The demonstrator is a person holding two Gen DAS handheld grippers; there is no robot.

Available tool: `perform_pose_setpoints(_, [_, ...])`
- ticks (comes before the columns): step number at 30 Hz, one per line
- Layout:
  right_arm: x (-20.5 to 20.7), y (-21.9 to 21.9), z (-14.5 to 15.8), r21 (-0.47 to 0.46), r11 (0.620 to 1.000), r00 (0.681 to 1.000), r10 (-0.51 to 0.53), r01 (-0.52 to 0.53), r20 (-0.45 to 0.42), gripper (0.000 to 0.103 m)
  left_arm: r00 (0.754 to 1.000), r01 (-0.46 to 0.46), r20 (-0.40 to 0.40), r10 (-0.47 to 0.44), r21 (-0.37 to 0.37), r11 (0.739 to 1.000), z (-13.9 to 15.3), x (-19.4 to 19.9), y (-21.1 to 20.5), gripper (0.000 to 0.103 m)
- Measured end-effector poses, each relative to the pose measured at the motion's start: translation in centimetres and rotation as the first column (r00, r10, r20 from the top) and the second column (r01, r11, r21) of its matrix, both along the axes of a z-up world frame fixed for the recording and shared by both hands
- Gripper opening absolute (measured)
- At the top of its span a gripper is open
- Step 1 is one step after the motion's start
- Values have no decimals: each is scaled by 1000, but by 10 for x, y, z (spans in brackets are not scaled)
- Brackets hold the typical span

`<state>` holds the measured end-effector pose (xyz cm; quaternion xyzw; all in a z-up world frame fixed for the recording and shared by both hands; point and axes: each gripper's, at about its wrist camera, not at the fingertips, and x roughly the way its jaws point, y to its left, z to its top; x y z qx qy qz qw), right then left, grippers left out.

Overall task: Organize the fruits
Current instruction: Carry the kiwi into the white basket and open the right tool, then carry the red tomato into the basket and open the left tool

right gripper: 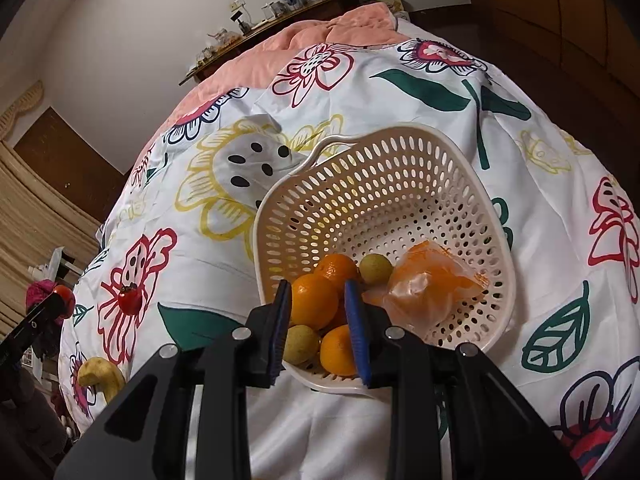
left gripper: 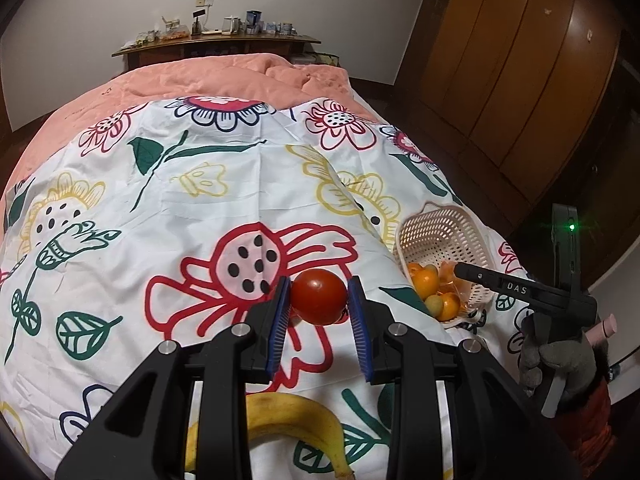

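**Tomato gripped over floral bedspread as fruit basket waits at frame right**

In the left wrist view, the left gripper (left gripper: 319, 300) has its blue pads clamped on a red tomato (left gripper: 318, 295) at frame centre, a banana (left gripper: 296, 428) lying below it on the floral sheet (left gripper: 160, 200). The right gripper (right gripper: 318, 322) frames an orange (right gripper: 313, 300) inside the white perforated basket (right gripper: 400, 184), jaws drawn in on it; whether the pads truly press it cannot be told. The basket looks tipped on soft bedding, so dropping in the tomato could roll oranges out; too firm a squeeze might bruise the tomato.
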<state>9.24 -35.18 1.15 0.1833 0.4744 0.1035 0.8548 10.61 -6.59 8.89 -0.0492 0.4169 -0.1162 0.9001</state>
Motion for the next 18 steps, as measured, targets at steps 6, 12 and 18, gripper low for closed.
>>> perform_pose_setpoints(6, [-4, -7, 0, 21, 1000, 1000, -6, 6, 6, 28, 1000, 25, -7, -25, 17, 1000, -1, 3, -14, 30])
perform_pose_setpoints(12, [-8, -20, 0, 51, 998, 999, -44, 43, 14, 29, 997, 74, -34, -73, 21, 997, -8, 11, -36, 30])
perform_pose_setpoints(18, [-9, -34, -1, 75, 994, 997, -77, 76, 16, 29, 987, 150, -60, -148, 15, 989, -17, 23, -66, 30])
